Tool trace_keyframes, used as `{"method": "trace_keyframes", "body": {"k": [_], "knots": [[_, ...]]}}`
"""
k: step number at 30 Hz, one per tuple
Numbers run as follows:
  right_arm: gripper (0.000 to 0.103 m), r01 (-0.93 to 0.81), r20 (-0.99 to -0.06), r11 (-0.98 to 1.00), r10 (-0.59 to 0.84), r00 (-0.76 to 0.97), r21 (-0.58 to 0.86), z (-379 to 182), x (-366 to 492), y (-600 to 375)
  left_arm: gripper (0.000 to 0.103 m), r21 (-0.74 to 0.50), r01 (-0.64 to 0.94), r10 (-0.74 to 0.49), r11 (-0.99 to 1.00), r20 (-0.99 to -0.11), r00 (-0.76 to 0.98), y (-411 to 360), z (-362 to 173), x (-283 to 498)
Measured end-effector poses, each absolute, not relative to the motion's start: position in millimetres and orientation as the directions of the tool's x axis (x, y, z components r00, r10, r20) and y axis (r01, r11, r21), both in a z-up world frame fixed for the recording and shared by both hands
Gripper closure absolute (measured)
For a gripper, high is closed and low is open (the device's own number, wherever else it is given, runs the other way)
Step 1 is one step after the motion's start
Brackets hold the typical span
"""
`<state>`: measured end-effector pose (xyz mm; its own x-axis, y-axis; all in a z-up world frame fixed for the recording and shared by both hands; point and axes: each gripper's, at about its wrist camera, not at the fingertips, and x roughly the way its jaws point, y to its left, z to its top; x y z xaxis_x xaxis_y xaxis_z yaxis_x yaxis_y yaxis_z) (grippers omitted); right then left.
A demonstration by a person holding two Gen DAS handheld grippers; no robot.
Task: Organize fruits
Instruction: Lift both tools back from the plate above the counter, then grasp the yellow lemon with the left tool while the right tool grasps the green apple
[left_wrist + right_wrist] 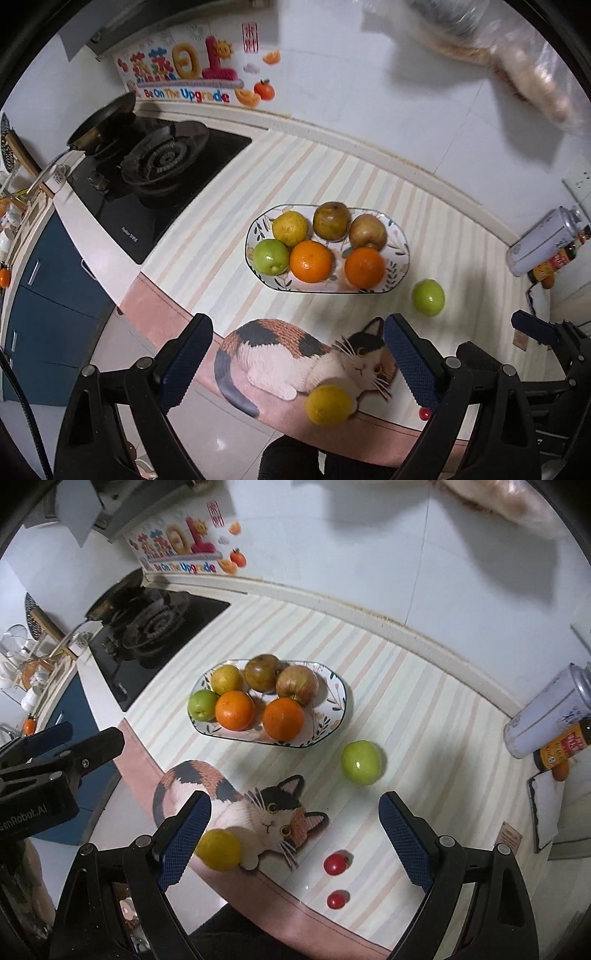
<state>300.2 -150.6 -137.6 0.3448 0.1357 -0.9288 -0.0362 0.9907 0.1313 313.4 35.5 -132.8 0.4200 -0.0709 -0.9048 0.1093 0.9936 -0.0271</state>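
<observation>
Fruits are sitting mostly on the oval plate mid-table: six pcs incl. two oranges. Stragglers are lying loose on the striped cloth: a green apple just beside the plate, a lemon touching the cat mat near the table edge, two small tomatoes. Left claw and right claw are both hovering released, holding nothing. Risk, prob.: smooth, round fruit is liable to roll off the edge if nudged; glossy skins may be slipping btwn ribbed pads; tomatoes are looking soft, easy to crush.
</observation>
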Motion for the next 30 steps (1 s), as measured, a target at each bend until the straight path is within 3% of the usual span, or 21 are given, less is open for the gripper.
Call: {"method": "trace_keyframes", "body": {"k": [15,25,27,30], "knots": [[0.009,-0.041,-0.890,0.984,0.173,0.422,0.172,-84.9,248.6,-168.5,0.008,-0.033,0.102,-0.081,0.994,-0.856,0.510,32.6,-82.3,253.3],[0.008,0.006,-0.900,0.973,0.212,0.380,0.231,-105.0,259.3,-186.8,0.008,-0.043,0.097,-0.083,0.994,-0.885,0.458,25.4,-107.4,253.2],[0.006,0.032,-0.909,0.966,0.231,0.347,0.257,-120.7,267.4,-196.9,0.000,-0.026,0.089,-0.064,0.996,-0.890,0.451,23.9,-118.8,257.2],[0.006,0.074,-0.921,0.961,0.231,0.314,0.266,-144.5,279.2,-212.3,0.000,-0.002,0.078,-0.033,0.997,-0.914,0.404,21.9,-146.6,264.6]]}}
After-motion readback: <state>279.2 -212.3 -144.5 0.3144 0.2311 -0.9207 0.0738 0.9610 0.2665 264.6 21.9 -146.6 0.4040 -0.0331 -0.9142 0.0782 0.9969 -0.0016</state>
